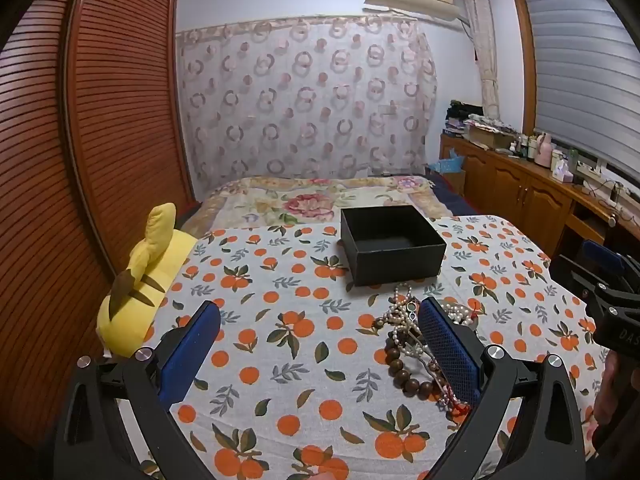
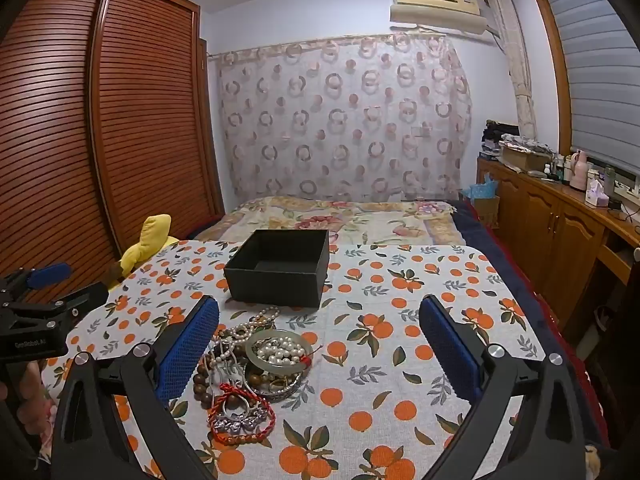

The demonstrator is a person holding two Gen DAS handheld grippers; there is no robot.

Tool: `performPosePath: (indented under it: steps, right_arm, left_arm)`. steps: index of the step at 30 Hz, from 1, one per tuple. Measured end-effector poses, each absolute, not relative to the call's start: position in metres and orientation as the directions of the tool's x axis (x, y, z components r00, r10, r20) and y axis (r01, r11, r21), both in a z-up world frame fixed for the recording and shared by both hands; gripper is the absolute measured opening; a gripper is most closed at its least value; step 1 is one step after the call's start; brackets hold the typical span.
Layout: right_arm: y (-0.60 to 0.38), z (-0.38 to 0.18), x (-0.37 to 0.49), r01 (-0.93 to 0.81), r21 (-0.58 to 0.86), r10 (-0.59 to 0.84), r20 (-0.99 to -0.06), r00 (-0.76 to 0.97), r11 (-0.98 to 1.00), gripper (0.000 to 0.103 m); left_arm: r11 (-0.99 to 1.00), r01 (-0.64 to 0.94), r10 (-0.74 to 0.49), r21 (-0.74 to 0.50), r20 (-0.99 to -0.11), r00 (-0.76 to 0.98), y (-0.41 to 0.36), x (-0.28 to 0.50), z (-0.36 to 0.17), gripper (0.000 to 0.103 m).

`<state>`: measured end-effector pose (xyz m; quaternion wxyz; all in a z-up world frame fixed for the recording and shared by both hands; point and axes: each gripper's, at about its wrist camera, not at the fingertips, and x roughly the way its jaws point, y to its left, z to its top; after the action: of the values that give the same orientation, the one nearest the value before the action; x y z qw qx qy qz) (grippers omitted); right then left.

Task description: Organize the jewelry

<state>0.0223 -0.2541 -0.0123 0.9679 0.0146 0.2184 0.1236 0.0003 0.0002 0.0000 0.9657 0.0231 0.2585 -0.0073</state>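
Note:
A tangled jewelry pile (image 2: 256, 364) lies on the orange-print tablecloth (image 2: 400, 360). It holds pearl strands, a brown wooden bead bracelet (image 1: 400, 364), a pale jade bangle (image 2: 279, 364) and a red cord bracelet (image 2: 240, 412). An open black box (image 1: 392, 244) stands empty behind the pile (image 1: 404, 320); the right wrist view also shows the box (image 2: 280, 268). My left gripper (image 1: 320, 306) is open above the cloth, its right finger in front of the pile. My right gripper (image 2: 319, 304) is open, with the pile by its left finger. Nothing is held.
A yellow plush toy (image 1: 136, 292) lies at the table's left edge beside a slatted wooden wardrobe (image 1: 100, 120). A bed with a floral cover (image 2: 340, 216) lies behind the table. Wooden cabinets (image 2: 560, 224) with bottles run along the right wall.

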Motion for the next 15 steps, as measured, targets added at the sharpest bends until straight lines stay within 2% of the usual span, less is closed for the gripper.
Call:
performPosePath:
  steps: [15]
  right_arm:
    - [-0.2542, -0.0132, 0.0213, -0.232, 0.083, 0.245, -0.417, 0.875, 0.969, 0.101]
  left_arm:
    - [0.999, 0.025, -0.001, 0.041, -0.496, 0.869, 0.0002, 0.0003, -0.0001, 0.096]
